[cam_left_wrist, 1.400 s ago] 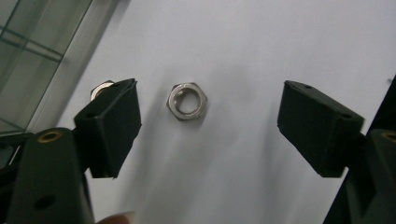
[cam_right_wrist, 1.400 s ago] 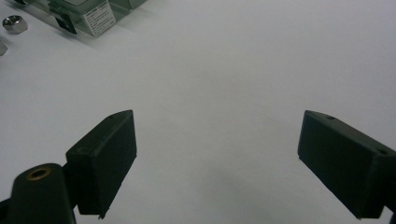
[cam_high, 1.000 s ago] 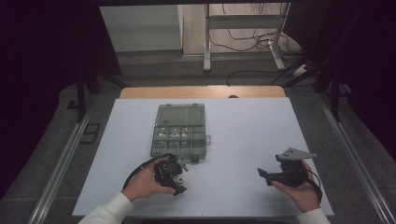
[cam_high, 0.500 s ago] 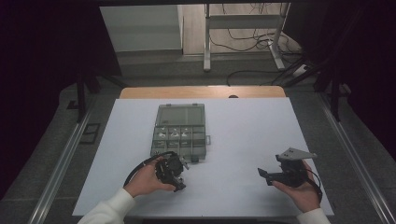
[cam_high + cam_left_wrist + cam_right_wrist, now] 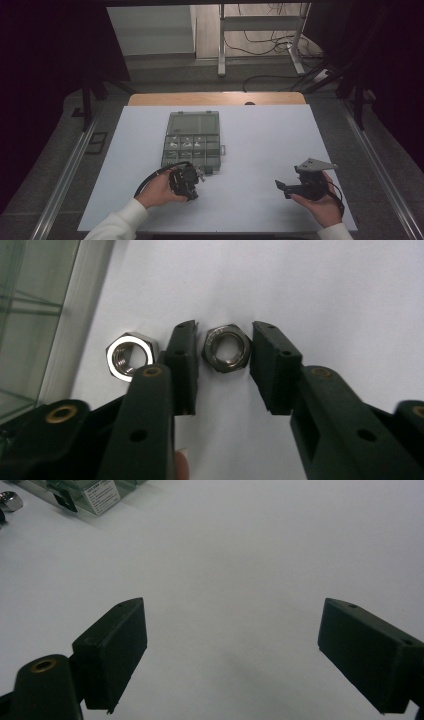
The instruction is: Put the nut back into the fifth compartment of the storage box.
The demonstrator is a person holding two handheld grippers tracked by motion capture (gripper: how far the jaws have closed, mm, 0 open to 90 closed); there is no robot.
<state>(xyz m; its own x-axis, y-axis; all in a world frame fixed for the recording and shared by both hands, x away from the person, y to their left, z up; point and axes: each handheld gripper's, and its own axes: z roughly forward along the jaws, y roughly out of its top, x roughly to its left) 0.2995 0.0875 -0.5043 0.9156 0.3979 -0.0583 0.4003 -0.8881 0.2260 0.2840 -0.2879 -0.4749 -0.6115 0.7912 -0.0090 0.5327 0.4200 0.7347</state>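
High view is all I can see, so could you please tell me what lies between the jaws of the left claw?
Observer: A steel nut lies flat on the table between the jaws of the left claw, which have just been closing. The pads sit so near its sides that I cannot tell whether they press.
Operator: Is anything else close by?
Observer: A second nut lies just outside one jaw, beside the clear box.
Operator: And the right claw?
Observer: The right claw is open and empty over the bare table.
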